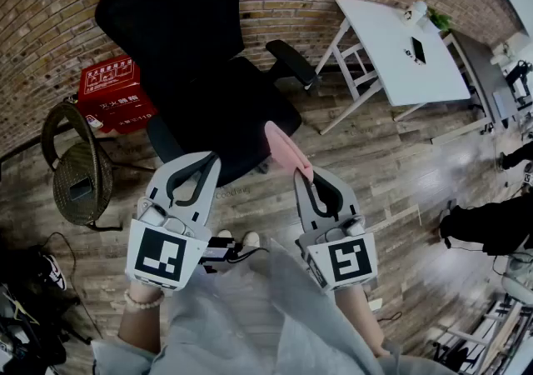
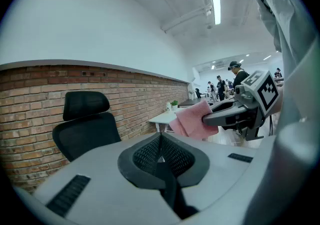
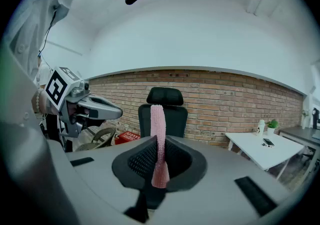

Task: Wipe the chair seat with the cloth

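The right gripper (image 1: 306, 180) pinches the pink cloth (image 1: 286, 147) in the air near the black chair seat (image 1: 221, 111), the left gripper (image 1: 206, 163) is pressed together and empty, so the cloth should probably come down flat and sweep across with steady pressure.

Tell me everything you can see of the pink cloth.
The cloth is pale pink and soft, with a knitted-looking texture, and is folded into a narrow strip. The right gripper is shut on its lower end, so it stands up out of the fingers, edge-on in that gripper's view. In the head view it overlaps the front edge of the black chair seat, but it is held in the air and only the fingers touch it.
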Motion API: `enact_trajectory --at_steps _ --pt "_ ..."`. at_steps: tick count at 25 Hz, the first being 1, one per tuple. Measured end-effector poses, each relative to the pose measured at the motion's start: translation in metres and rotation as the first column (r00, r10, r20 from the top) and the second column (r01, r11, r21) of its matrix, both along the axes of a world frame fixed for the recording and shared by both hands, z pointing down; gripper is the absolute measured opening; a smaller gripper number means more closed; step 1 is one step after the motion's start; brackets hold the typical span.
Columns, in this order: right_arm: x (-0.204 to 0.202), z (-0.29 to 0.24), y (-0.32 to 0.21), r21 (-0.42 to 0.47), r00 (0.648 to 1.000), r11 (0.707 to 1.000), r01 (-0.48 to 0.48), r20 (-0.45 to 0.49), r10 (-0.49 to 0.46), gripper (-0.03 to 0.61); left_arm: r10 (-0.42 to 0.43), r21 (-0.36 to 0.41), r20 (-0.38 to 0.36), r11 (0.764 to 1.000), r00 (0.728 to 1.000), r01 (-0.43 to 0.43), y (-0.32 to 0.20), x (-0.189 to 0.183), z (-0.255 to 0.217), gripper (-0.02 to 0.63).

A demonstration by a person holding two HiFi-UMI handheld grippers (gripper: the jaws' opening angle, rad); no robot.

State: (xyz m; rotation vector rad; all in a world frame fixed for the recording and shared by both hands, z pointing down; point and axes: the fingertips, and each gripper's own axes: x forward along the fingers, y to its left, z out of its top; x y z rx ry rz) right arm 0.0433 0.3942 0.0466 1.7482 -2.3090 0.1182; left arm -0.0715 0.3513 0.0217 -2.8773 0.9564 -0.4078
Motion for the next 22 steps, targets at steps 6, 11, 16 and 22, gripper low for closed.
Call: enact_trajectory --at_steps 6,11,16,22 --pt "0.007 0.002 0.005 0.003 1.000 1.000 0.006 0.003 -0.006 0.055 -0.004 0.000 0.005 1.000 1.000 0.004 0.004 0.008 0.002 0.018" --pt "0.018 0.008 0.012 -0.004 1.000 1.000 0.011 0.006 -0.011 0.055 -0.003 0.006 0.019 1.000 1.000 0.003 0.012 0.018 0.004 0.018" --pt "0.025 0.011 0.017 -0.019 0.998 0.999 0.047 0.031 -0.046 0.055 -0.022 0.004 0.030 1.000 0.999 0.022 0.021 0.027 0.007 0.018" --pt "0.033 0.014 0.017 -0.025 0.996 0.996 0.081 0.039 -0.080 0.055 -0.057 -0.008 0.025 0.998 0.998 0.057 0.027 0.034 0.009 0.018"
